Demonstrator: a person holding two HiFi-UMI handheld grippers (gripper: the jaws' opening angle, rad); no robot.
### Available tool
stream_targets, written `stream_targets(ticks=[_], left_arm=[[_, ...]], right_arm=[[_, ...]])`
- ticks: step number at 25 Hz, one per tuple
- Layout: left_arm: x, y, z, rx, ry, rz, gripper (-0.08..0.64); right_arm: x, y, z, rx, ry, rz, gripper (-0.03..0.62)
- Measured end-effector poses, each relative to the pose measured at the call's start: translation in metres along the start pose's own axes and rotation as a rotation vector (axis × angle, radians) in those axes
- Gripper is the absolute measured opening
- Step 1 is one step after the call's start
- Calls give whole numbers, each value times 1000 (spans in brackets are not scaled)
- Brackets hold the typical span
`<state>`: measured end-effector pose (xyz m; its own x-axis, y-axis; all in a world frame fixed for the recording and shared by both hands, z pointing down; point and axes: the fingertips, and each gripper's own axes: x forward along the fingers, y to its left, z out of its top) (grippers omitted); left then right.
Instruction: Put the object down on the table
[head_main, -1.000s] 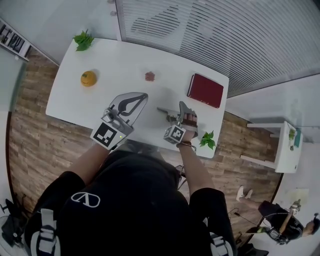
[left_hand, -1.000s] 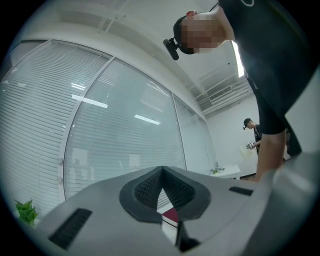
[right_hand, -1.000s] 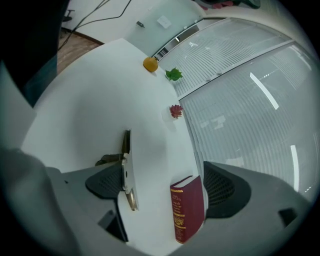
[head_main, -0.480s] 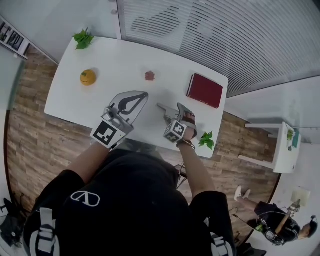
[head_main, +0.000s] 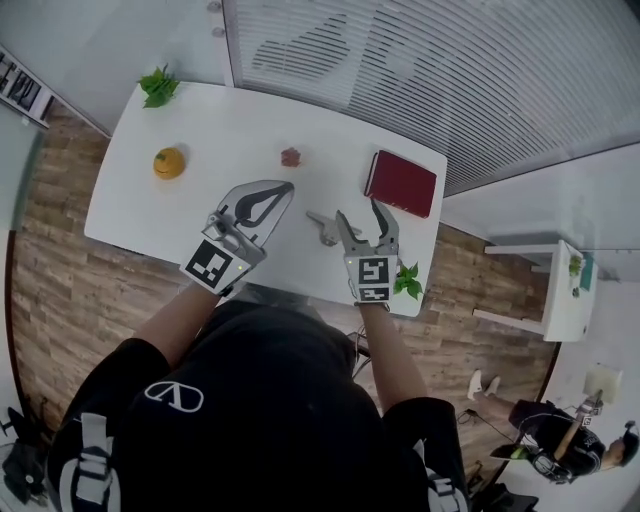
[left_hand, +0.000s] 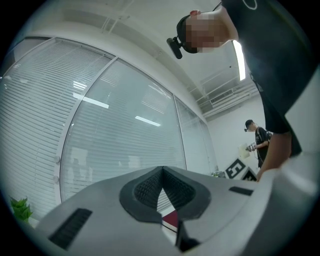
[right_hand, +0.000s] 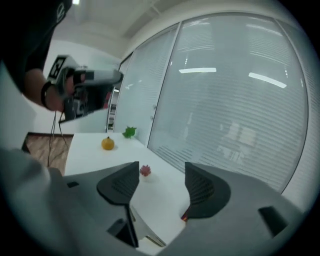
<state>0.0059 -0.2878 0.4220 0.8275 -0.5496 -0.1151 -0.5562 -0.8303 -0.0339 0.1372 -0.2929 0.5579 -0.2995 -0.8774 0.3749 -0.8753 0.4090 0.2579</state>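
- Table (head_main: 230, 130): white, one item, set against a window with slatted blinds.
- Grey object (head_main: 322, 226): lies flat on the table near the front edge, between the two grippers and just left of the right gripper's jaw tips. Nothing holds it. The right gripper view shows it low in the frame (right_hand: 147, 237), under that gripper's left jaw.
- Right gripper (head_main: 359, 212): raised over the table with its jaws apart. They have just been closing. Nothing is between the pads, and only bare table shows through the gap (right_hand: 161, 172).
- Left gripper (head_main: 287, 186): over the table to the left of the grey object. Its jaw tips are pressed together and it is empty (left_hand: 162, 172).
- Book (head_main: 402, 183): dark red, closed, at the far right of the table.
- Orange (head_main: 168, 163): on the left side of the table.
- Plant (head_main: 157, 85): green, at the far left corner.
- Small red item (head_main: 291, 157): mid-table, beyond the grippers.
- Leaf sprig (head_main: 407, 281): green, at the near right corner, just beside the right gripper's body.
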Motion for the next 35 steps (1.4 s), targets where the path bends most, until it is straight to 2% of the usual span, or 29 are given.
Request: stream_targets(ticks=[6,11,21,35], left_arm=[[18,-9,7,-8,-21,-39,5],[31,-21,10,-14,-30,-76,5],[50,-39,16,-27,-54,-128,5],[59,-46,13,-27,-42,-142,5]], right_arm=[[-49,-27,61,132,-182,-69,88],[-85,-45,79,179,-243,-135,11],[-126,-64,94,204,-360,-236,5],[-138,-81,88,234,-386,-293,3]])
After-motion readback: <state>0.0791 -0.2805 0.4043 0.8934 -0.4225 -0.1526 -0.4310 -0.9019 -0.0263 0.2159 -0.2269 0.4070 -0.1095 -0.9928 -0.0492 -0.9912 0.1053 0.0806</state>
